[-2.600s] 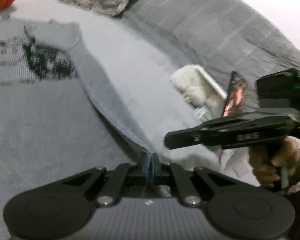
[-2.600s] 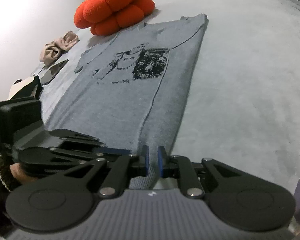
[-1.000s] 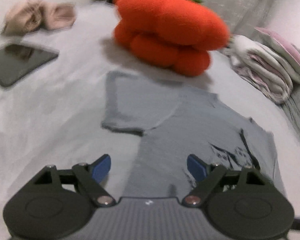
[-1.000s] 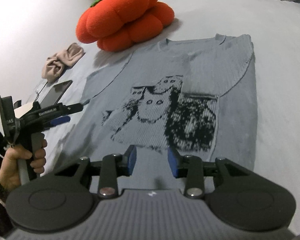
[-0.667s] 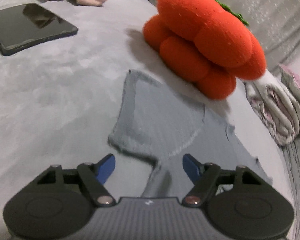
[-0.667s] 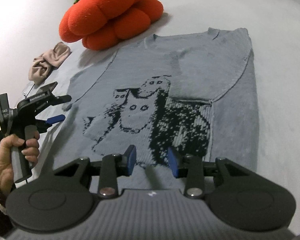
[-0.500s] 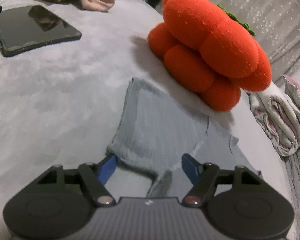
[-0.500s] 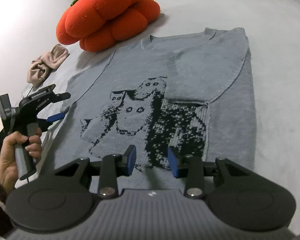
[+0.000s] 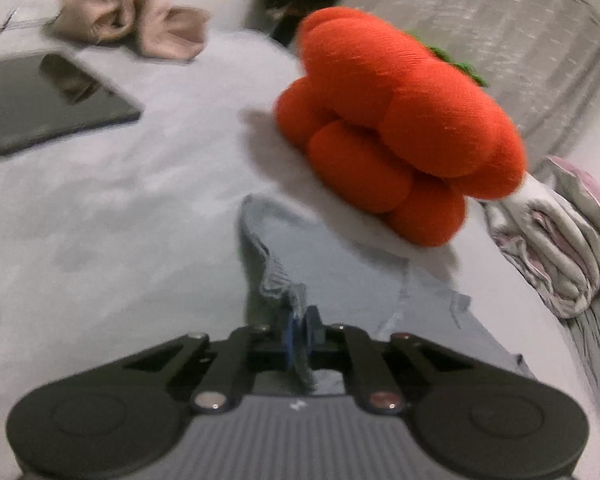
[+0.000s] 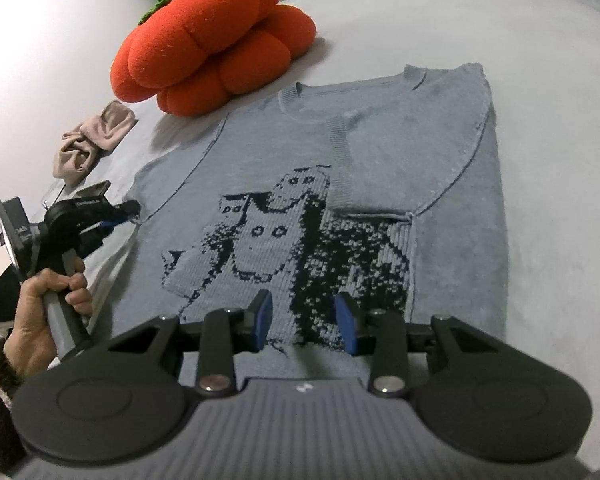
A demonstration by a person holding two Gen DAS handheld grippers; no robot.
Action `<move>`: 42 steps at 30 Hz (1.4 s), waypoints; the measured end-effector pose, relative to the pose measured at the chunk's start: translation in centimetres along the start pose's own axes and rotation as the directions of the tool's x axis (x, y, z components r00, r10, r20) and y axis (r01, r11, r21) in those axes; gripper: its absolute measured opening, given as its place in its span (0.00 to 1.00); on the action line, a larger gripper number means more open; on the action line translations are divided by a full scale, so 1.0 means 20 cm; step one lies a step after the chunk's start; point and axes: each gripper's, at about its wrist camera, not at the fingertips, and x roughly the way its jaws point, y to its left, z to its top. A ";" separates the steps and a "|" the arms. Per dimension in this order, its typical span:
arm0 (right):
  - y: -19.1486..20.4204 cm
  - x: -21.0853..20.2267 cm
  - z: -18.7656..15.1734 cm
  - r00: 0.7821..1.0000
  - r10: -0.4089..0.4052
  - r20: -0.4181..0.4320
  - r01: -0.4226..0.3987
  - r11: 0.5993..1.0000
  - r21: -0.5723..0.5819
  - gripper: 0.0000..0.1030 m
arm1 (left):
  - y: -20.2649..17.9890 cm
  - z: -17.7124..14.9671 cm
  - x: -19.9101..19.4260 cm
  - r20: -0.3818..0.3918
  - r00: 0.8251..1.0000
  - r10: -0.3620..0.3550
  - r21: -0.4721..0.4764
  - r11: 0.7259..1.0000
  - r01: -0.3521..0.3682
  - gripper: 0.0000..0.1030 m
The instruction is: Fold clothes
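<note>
Since a second ago left gripper (image 9: pixel 300 330) is now pinching the grey sweater's (image 10: pixel 380 168) sleeve cuff (image 9: pixel 278 276), at 7 o'clock of the orange pumpkin cushion (image 9: pixel 396 120). Right gripper (image 10: pixel 303 322) is hovering spread over the sweater on the bed (image 10: pixel 560 80).

This is a bedroom in a home. Everything lies on a wide bed (image 10: pixel 560 140) under a soft, pale grey cover. An orange pumpkin-shaped plush cushion (image 10: pixel 216 36) sits on it, with a crumpled beige cloth (image 10: pixel 92 140) and a dark tablet (image 9: pixel 48 100) nearby. A grey knitted sweater (image 10: pixel 380 200) with a cat picture is spread flat, and a pile of folded laundry (image 9: pixel 556 240) rests near the bed's edge beside grey quilted bedding (image 9: pixel 500 20).
</note>
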 end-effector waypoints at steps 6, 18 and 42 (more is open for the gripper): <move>0.02 0.03 0.00 1.000 0.004 -0.014 -0.004 1.000 -0.019 0.38 | -0.20 -0.04 -0.07 0.021 0.990 -0.139 0.231 0.964 0.131 0.05; 0.10 0.18 0.21 0.994 0.108 0.023 -0.109 0.992 0.064 0.38 | -0.38 -0.21 0.01 -0.255 0.939 -0.230 0.465 0.822 0.328 0.05; -0.03 0.86 0.45 0.909 0.355 0.216 -0.414 0.726 0.549 0.21 | -0.37 -0.15 0.02 -0.308 0.900 -0.309 0.395 0.819 0.416 0.05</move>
